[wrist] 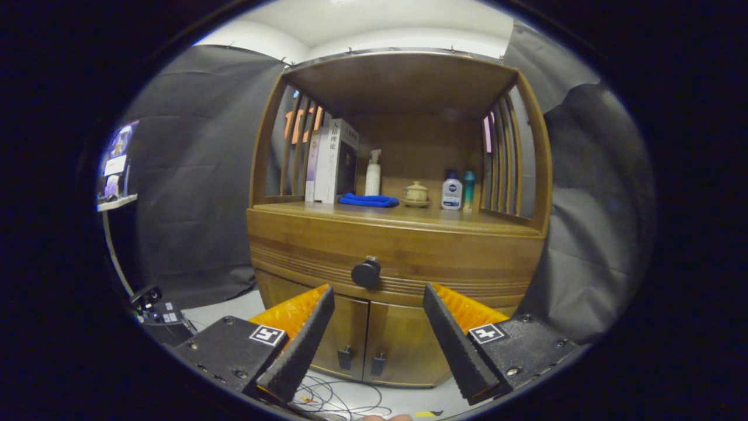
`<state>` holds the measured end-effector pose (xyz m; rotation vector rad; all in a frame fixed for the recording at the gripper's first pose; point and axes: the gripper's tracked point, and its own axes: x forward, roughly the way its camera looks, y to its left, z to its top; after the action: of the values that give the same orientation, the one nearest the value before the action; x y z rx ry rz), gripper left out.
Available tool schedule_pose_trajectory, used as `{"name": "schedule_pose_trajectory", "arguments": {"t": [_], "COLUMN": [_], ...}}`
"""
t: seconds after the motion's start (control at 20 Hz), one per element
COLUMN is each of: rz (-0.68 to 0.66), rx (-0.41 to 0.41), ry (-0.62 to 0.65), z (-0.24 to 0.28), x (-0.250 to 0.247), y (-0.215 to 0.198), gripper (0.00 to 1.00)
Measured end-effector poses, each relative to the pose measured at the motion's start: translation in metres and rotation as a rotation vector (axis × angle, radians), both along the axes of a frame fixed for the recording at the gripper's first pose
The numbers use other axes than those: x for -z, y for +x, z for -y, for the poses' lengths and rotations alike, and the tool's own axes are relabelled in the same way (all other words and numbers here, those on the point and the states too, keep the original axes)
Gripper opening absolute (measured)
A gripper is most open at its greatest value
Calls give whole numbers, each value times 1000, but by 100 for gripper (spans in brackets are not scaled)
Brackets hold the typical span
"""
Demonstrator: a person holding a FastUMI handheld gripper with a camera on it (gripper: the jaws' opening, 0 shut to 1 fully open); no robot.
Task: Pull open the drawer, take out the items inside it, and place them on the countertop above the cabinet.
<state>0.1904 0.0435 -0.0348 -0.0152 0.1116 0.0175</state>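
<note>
Low frontal view near cabinet (397,257), level with drawer (391,263).

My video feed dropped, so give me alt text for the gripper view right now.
The tongs hang open, short of a wooden cabinet, its drawer closed, with the round knob just beyond and between their tips. On the countertop stand books, a blue cloth, a pump bottle, a small pot and two more bottles.

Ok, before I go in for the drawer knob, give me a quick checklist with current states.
1. Tongs open wide enough for the knob: ok.
2. Knob just beyond the fingers, roughly between them: ok.
3. Path to knob unobstructed: ok.
4. Drawer shut, not yet pulled: ok to start.
5. Free space on countertop in front of the blue cloth and bottles: ok.
6. Drawer contents: cannot tell.
</note>
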Motion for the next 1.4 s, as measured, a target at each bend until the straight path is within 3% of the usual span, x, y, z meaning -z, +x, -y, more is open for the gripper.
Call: {"name": "schedule_pose_trajectory", "arguments": {"t": [0.35, 0.7, 0.85, 1.05, 1.1, 1.25, 1.4], "rz": [-25, -66, -74, -81, -85, -92, -95], "rx": [51, 88, 103, 100, 107, 126, 121], "ry": [-43, -17, -24, -44, -57, -9, -65], "z": [-11, -8, -7, -9, -9, -11, -11], "x": [11, 26, 26, 29, 28, 28, 28], "y": [73, 97, 104, 107, 107, 105, 107], "gripper": [99, 99, 95, 65, 51, 46, 38]}}
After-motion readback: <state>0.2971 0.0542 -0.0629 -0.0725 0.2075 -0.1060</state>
